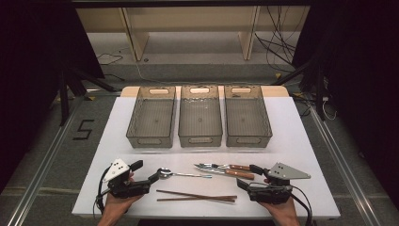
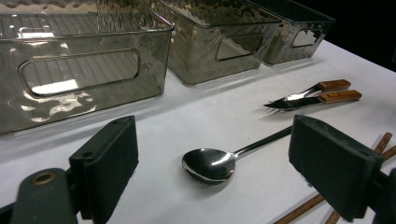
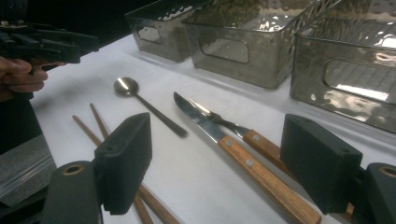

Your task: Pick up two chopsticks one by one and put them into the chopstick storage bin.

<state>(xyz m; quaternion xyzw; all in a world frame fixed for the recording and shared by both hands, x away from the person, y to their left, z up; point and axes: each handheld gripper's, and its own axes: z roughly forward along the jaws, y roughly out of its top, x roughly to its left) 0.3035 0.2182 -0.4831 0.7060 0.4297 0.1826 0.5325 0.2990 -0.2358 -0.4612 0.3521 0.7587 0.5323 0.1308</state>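
A white table (image 1: 301, 141) fills the middle of the frame on a grey floor (image 1: 47, 155). At the top stands a pale wooden shelf (image 1: 193, 28); black cables (image 1: 277, 42) trail at upper right, dark drapes (image 1: 28, 47) hang at both sides, and a black "5" mark (image 1: 83, 129) lies at left.

Three clear smoked plastic bins in a row at the far side of the table: left bin (image 1: 150, 117), middle bin (image 1: 200, 116), right bin (image 1: 247, 117). One metal spoon (image 1: 181, 173). One wood-handled knife (image 1: 225, 172). One wood-handled fork (image 1: 221, 165), lying just beside the knife. Two brown chopsticks (image 1: 197, 196), as one pair. Two handheld grippers: left gripper (image 1: 145, 173), right gripper (image 1: 248, 176), each with two black jaws and one grey three-cornered plate on top. One white table (image 1: 301, 155) under it all. Cutlery total: five pieces.
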